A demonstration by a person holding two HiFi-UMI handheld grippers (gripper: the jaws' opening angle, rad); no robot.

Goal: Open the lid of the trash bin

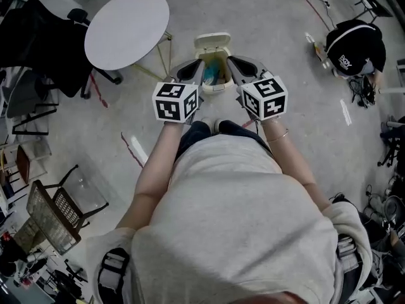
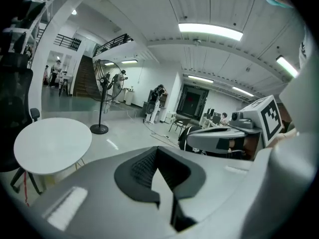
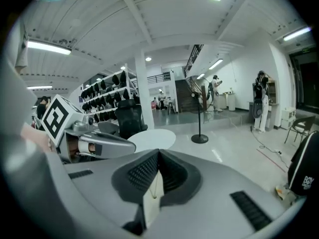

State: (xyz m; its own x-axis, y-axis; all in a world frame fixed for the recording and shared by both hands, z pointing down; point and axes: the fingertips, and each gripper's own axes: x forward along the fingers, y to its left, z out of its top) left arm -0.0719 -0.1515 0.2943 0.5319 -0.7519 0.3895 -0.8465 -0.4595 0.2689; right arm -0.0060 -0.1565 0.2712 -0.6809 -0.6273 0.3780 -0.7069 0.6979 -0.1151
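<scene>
head view, looking steeply down past a pale t-shirt and two bare forearms. the trash bin [image 1: 216,88], small and cream, stands on the grey floor at 12 o'clock, just ahead of the person's shoes. its lid [image 1: 212,42] is already raised and stands up at the far side, leaving the mouth open. something blue and yellow lies inside.

the left gripper [image 1: 193,67] sits just beside the bin at 11 o'clock. the right gripper [image 1: 237,65] sits just beside it at 1 o'clock, so the bin lies between their tips. whether either tip touches the rim cannot be told. each carries a cube with black and white square markers, nearer the person.

in the left gripper view the dark ribbed pads [image 2: 141,169] meet at their tips: the claw is closed, with nothing gripped. in the right gripper view the pads [image 3: 142,172] likewise meet, and that claw is closed and empty too. each of these views shows the other gripper off to one side.

a round white table [image 1: 126,29] stands at 10 o'clock, with a black chair [image 1: 38,43] beyond it at 9 o'clock. a person in black [image 1: 354,43] crouches on the floor at 2 o'clock, well apart from the bin.
</scene>
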